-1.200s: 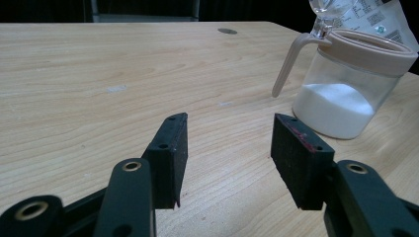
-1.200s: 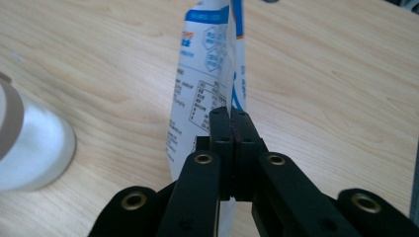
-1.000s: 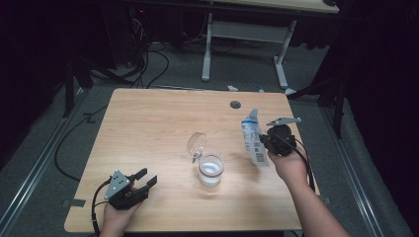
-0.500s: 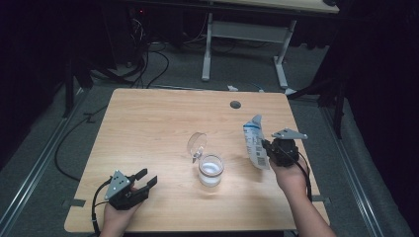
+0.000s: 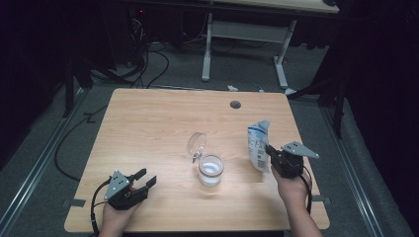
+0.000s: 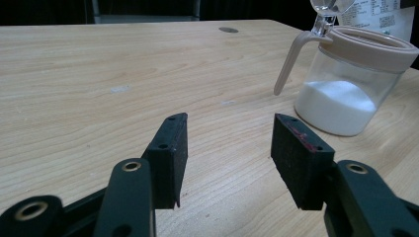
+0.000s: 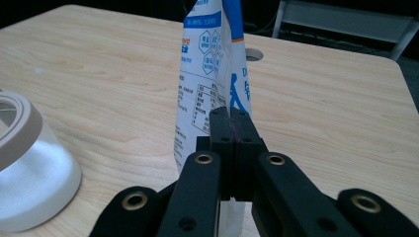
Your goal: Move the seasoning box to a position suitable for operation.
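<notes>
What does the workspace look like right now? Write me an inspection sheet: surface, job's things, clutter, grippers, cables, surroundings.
Surface: wooden table, with a round grommet hole near its far edge.
Job's things: white and blue pouch, upright at the right; clear jar with white powder inside, at the middle, its hinged lid flipped open.
Clutter: nothing seen.
Grippers: right gripper shut on the pouch's edge; left gripper open, nothing between its jaws, near the front left corner.
Cables: one trails from each gripper; black cables lie on the floor behind the table.
Surroundings: dark room, grey floor, white desk frame beyond.
</notes>
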Demonstrator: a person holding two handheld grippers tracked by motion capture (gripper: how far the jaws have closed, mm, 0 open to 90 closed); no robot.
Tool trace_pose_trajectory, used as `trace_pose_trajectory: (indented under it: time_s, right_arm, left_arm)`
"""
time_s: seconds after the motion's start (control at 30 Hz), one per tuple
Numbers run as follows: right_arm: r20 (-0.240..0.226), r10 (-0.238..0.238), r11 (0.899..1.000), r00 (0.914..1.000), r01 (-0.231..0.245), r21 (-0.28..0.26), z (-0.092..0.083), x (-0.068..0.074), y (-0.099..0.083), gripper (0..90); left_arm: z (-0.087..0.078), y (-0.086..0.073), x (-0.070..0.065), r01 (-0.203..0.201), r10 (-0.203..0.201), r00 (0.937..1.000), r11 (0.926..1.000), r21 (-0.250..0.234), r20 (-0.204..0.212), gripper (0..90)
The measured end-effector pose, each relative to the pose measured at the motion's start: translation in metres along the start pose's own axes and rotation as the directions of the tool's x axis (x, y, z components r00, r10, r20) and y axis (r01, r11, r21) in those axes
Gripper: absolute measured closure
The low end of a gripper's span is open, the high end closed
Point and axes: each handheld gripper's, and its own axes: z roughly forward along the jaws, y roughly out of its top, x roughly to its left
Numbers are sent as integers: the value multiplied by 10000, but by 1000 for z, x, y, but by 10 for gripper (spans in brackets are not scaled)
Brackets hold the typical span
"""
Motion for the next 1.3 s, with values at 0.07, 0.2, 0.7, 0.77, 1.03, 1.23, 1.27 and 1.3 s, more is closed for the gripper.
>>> trace_pose_trajectory:
  time_s: [0.07, 0.2, 0.7, 0.77, 1.03, 1.23, 1.27, 1.3]
  right_arm:
    - [-34, 37, 9997, 10000, -38, -239, 0, -1, -3, 900]
    - [-45, 57, 9960, 10000, -60, -896, -3, -1, -10, 900]
    - [-382, 545, 9786, 9978, -610, -1968, -3, -10, -41, 900]
    - [-289, 447, 9780, 9986, -496, -2026, -5, -9, -44, 900]
    - [-323, 223, 9793, 9992, -284, -2003, -10, -5, -51, 897]
    - [-287, 138, 9807, 9995, -191, -1946, -12, -1, -52, 892]
    - [-283, 99, 9810, 9996, -152, -1936, -12, 0, -52, 891]
    - [-270, 108, 9811, 9996, -158, -1930, -12, 0, -52, 890]
  left_arm:
    - [0, 0, -1, -83, 83, 10000, 10000, 3, -30, 490]
    - [0, 1, -3, -289, 289, 9996, 9996, 12, -33, 489]
    - [5, 1, -17, -835, 836, 9964, 9965, 68, -143, 488]
    - [6, 0, -19, -885, 886, 9960, 9960, 96, -117, 489]
    - [6, -1, -22, -1078, 1077, 9942, 9939, 227, 42, 488]
    - [4, -1, -21, -991, 990, 9951, 9950, 148, 84, 488]
    - [4, 0, -21, -1019, 1018, 9948, 9947, 150, 87, 488]
    - [4, 0, -21, -1021, 1020, 9947, 9947, 146, 85, 488]
